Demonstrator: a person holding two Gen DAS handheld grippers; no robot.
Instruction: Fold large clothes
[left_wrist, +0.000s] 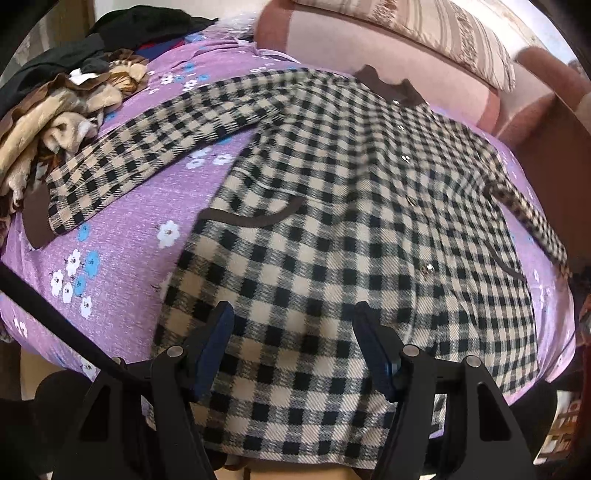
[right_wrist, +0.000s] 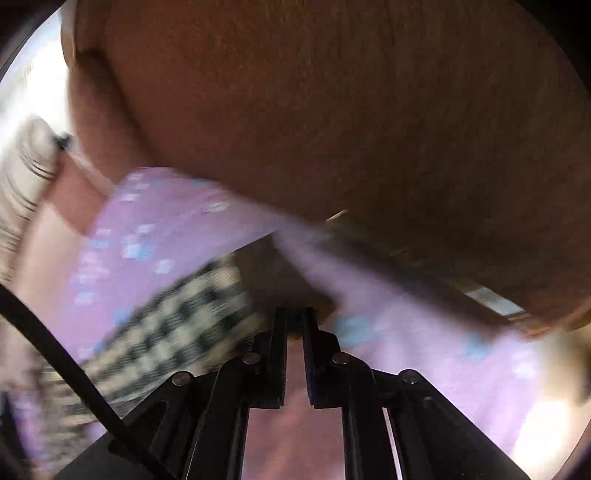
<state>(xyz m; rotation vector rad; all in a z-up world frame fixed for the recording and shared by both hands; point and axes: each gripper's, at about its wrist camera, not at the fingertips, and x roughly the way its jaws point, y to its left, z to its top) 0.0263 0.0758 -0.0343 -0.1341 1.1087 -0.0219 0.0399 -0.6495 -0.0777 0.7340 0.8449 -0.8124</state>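
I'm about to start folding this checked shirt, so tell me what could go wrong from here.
1. The right gripper looks shut on the brown cuff of the beige-and-black checked flannel shirt's sleeve; that view is blurred, so a quick pull could slip the cuff or skew the shirt.
2. The left gripper hangs open over the hem, holding nothing, so the purple flowered bedsheet may bunch underneath.
3. The spread sleeve's brown cuff lies near the heap of brown and beige clothes and might snag.

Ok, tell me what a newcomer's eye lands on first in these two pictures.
The checked coat dominates the left wrist view, spread buttoned and face up on the purple floral sheet, one sleeve stretched toward the clothes pile at the left edge. The left gripper is open above its hem. The right wrist view is motion-blurred, with the right gripper nearly closed beside a checked sleeve.
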